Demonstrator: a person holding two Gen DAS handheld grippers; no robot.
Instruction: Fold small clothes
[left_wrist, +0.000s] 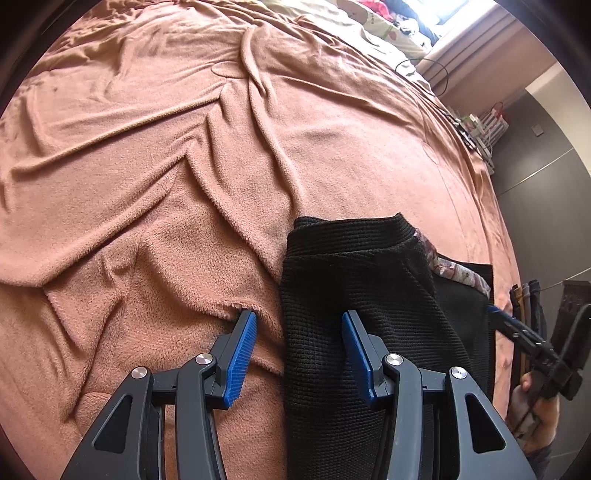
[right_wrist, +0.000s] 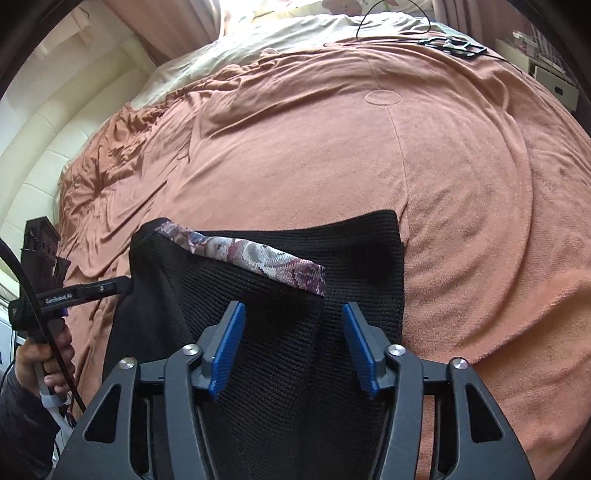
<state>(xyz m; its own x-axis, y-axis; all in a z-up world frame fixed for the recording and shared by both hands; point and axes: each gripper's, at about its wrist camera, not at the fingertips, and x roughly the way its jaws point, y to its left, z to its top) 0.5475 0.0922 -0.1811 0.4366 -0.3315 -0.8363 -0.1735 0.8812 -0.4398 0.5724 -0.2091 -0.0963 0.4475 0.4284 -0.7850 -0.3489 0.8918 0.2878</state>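
A small black knit garment (left_wrist: 369, 266) (right_wrist: 362, 258) with a floral band (left_wrist: 458, 273) (right_wrist: 258, 254) lies partly folded on the bed. My left gripper (left_wrist: 298, 315) is open and straddles the garment's left edge: one pad (left_wrist: 240, 354) is over the blanket, the other over the black knit. My right gripper (right_wrist: 293, 305) is open low over the middle of the garment, just below the floral band, with nothing between its pads. The right wrist view shows the left gripper (right_wrist: 92, 290) from the side at the cloth's left edge. The left wrist view shows the right gripper (left_wrist: 517, 328) at its right edge.
A wrinkled salmon fleece blanket (left_wrist: 184, 147) (right_wrist: 369, 147) covers the bed. A cream quilt (right_wrist: 258, 37) lies beyond it, with a black cable and dark flat items (right_wrist: 450, 46) near the far edge. A padded headboard (right_wrist: 44, 147) is at left. A person's hand (right_wrist: 40, 362) holds the left gripper's handle.
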